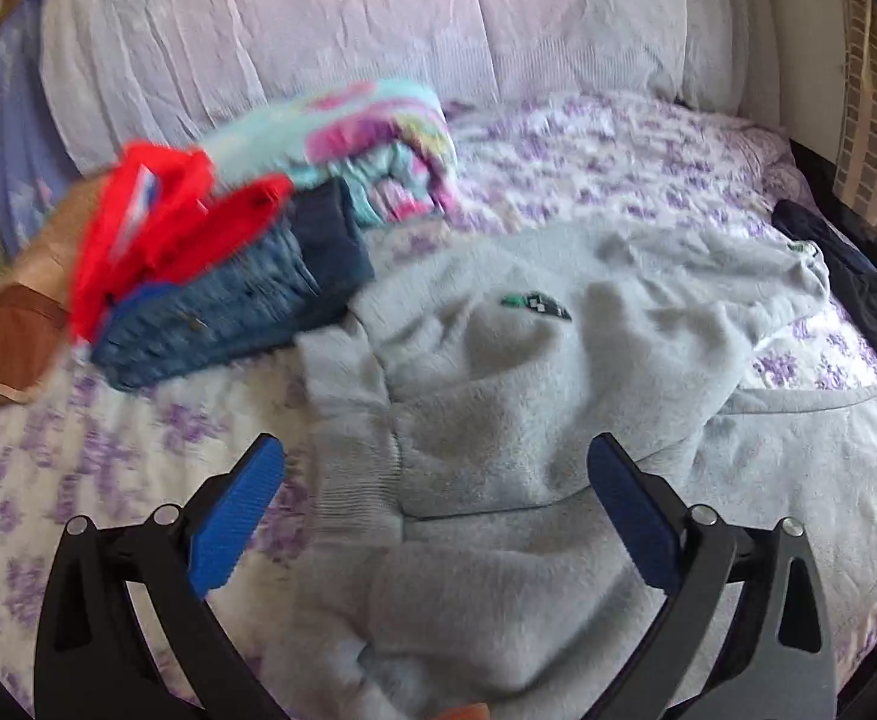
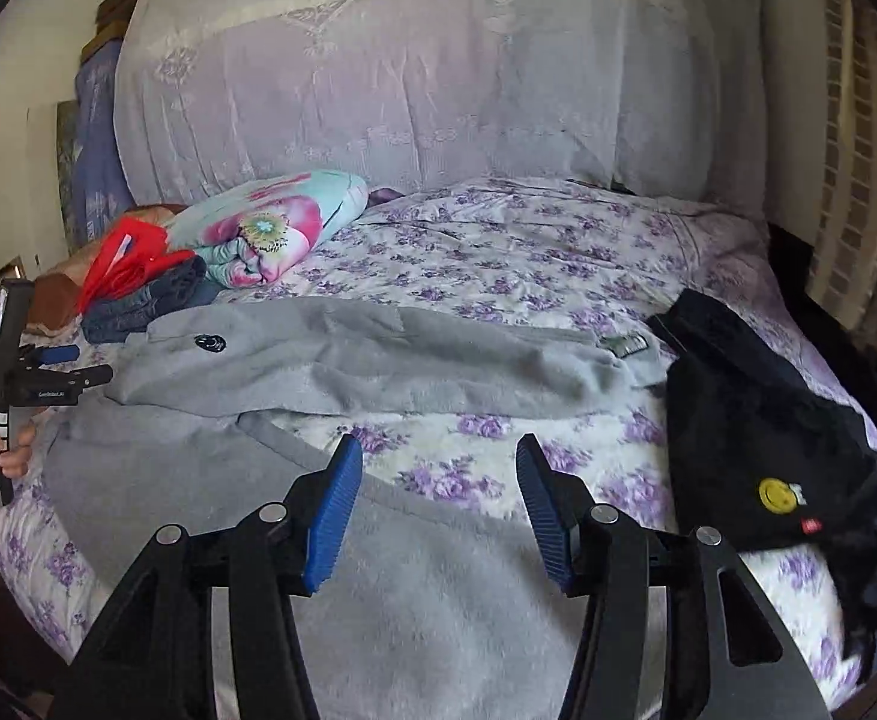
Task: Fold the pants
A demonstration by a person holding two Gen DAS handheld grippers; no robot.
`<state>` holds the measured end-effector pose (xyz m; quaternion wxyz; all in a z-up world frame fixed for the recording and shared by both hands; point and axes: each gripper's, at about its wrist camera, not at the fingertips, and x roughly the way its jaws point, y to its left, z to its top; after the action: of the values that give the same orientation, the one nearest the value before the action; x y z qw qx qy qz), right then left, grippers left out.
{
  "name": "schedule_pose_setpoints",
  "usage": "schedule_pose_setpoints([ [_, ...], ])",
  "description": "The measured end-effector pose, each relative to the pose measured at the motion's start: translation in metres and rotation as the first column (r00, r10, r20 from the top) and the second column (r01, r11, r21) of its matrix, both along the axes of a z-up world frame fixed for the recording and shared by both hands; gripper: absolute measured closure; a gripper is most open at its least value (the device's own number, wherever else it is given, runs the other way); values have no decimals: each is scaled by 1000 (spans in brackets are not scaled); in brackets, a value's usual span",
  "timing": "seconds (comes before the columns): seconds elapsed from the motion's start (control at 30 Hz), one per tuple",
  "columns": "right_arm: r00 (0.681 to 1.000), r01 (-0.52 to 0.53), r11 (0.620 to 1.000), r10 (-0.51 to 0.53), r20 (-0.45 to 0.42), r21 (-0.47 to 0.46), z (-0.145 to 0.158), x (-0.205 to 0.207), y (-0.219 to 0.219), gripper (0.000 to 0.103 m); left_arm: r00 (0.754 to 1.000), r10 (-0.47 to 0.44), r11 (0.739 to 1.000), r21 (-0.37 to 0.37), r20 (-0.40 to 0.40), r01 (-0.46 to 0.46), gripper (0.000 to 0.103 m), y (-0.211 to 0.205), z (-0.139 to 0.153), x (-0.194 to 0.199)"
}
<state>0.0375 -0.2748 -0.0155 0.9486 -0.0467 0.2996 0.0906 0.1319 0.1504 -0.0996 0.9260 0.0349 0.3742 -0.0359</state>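
Pants: grey pants (image 2: pixel 342 360) lie rumpled on the floral bedsheet (image 2: pixel 498 252), legs spread apart.
Left gripper (image 1: pixel 435 468): fingers spread, nothing pinched, above the pants' waistband.
Right gripper (image 2: pixel 438 480): fingers apart, empty, over bare sheet between the pants' legs.
Blurred: clothes pile (image 1: pixel 210 282) beside the pants, smeared in the left view.
Right view only: hand (image 2: pixel 9 450) holding the left tool; the whole black garment (image 2: pixel 768 420), cut off in the left view.

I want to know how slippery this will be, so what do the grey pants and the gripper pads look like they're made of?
The grey pants look like soft fleece or brushed sweatshirt knit: matte, fuzzy nap, and a ribbed band. The pads on the right gripper look like blue rubber or plastic with fine ridges; which one, I cannot tell.
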Motion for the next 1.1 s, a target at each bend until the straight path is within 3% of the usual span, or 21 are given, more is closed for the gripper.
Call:
schedule_pose_setpoints([
  [0.13,997,-27,999,29,-72,34,-1,53,6,49,990,54,998,23,-131,-51,4,15,-26,40],
  [0.23,993,19,1000,-18,-112,10,-6,110,-10,49,986,48,996,-73,-160,-60,4,29,-32,48],
  [0.3,976,144,989,-136,-172,32,-18,156,-42,49,987,38,989,-137,-157,-60,4,37,-38,46],
  [0.37,937,265,957,-226,-265,119,-37,193,-80,49,988,31,979,-193,-154,-61,4,46,-42,43],
  [0.47,860,437,879,-347,-373,189,-75,233,-131,49,992,34,973,-223,-123,-61,4,52,-39,38],
  [0.6,805,523,809,-366,-466,269,-114,253,-160,48,997,30,984,-172,-67,-42,4,44,-30,30],
  [0.67,795,541,773,-342,-500,331,-129,259,-164,47,1000,-8,989,-147,-30,4,4,32,-17,28],
  [0.7,796,543,771,-346,-497,334,-129,261,-164,53,998,-53,988,-147,-22,49,4,23,-7,28],
  [0.73,807,526,786,-341,-482,324,-128,263,-160,70,995,-94,984,-153,-17,90,4,16,1,30],
  [0.8,828,484,824,-322,-458,294,-121,268,-149,82,985,-173,973,-156,-6,170,4,-4,16,36],
  [0.87,841,465,858,-349,-414,221,-110,269,-135,86,970,-242,961,-148,-24,236,4,-32,23,57],
  [0.93,871,433,886,-364,-329,165,-91,269,-129,87,963,-254,964,-100,-90,244,4,-59,14,86],
  [1.03,918,387,902,-358,-170,191,-61,257,-132,88,966,-182,983,3,-183,186,4,-77,-15,121],
  [1.1,917,391,905,-367,-154,171,-64,259,-139,87,968,-127,990,31,-214,137,4,-74,-29,136],
])
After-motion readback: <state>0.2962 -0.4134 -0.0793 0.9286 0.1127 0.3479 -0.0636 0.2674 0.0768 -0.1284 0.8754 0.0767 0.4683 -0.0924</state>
